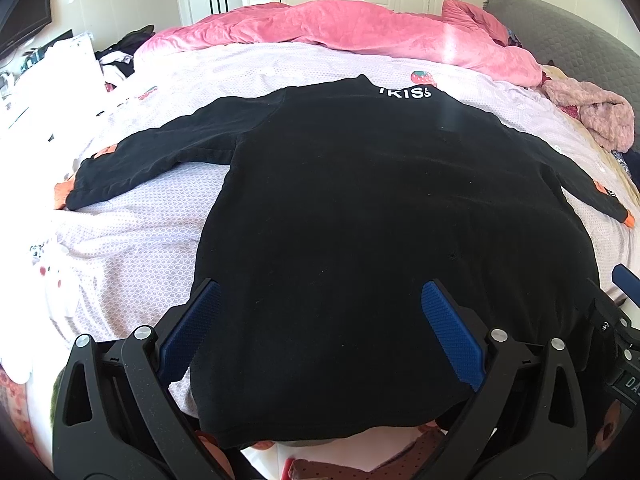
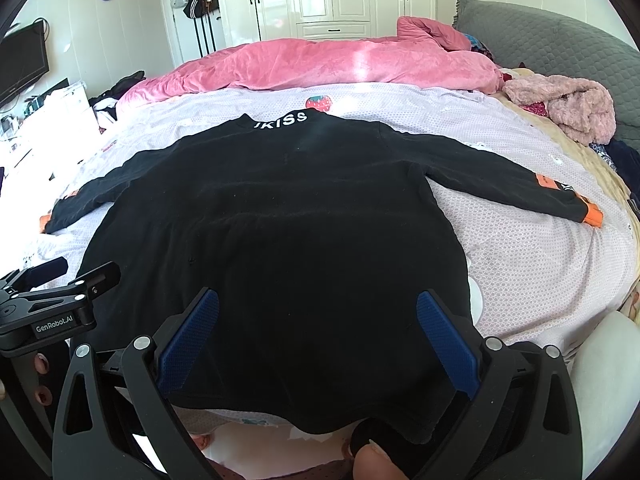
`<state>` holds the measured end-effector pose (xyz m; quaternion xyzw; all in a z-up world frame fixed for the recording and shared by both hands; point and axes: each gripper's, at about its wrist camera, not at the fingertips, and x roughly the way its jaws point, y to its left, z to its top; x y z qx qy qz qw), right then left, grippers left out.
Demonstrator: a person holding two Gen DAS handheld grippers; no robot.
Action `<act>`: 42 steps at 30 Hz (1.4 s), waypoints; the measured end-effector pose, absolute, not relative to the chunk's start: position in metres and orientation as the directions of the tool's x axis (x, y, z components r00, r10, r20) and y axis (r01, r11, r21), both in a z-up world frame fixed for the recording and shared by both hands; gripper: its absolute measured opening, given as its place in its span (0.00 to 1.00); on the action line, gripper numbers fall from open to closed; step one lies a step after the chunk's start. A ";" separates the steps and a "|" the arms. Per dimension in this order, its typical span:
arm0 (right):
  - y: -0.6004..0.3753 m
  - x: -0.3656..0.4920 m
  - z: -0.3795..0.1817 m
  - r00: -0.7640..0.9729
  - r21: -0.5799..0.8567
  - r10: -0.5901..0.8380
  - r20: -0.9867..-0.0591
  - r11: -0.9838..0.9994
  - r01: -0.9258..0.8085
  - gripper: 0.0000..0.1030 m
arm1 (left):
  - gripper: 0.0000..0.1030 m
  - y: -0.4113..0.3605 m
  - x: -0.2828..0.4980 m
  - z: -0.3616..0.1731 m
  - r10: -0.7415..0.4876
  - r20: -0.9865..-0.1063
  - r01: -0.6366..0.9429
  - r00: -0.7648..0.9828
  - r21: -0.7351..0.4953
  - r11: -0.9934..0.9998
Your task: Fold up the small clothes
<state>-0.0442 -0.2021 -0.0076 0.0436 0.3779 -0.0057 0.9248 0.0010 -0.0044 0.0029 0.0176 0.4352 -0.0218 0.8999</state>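
Note:
A small black long-sleeved top lies flat on the bed, collar far with white lettering, both sleeves spread out sideways with orange cuffs. My left gripper hovers open over the hem's left part, its blue pads wide apart with nothing between them. My right gripper stands open over the hem's right part, also holding nothing. The right gripper's body shows at the right edge of the left wrist view; the left gripper's body shows at the left of the right wrist view. A fingertip shows at the bottom.
The top rests on a pale lilac patterned sheet. A pink quilt is bunched along the far side. A fluffy pink garment and a grey pillow lie at the right. White wardrobes and a TV stand beyond.

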 end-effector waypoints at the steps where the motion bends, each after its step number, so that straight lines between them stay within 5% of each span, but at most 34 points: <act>1: -0.202 -0.044 -0.008 0.714 0.076 0.021 -0.700 0.996 0.045 0.96 | 0.92 -0.004 0.001 0.003 -0.025 -0.784 0.056 0.621 0.012 0.998; 42: -0.310 0.022 0.016 0.719 0.101 -0.155 -0.678 0.949 0.299 0.96 | 0.92 -0.072 0.087 0.023 -0.085 -0.776 0.130 0.625 -0.004 0.992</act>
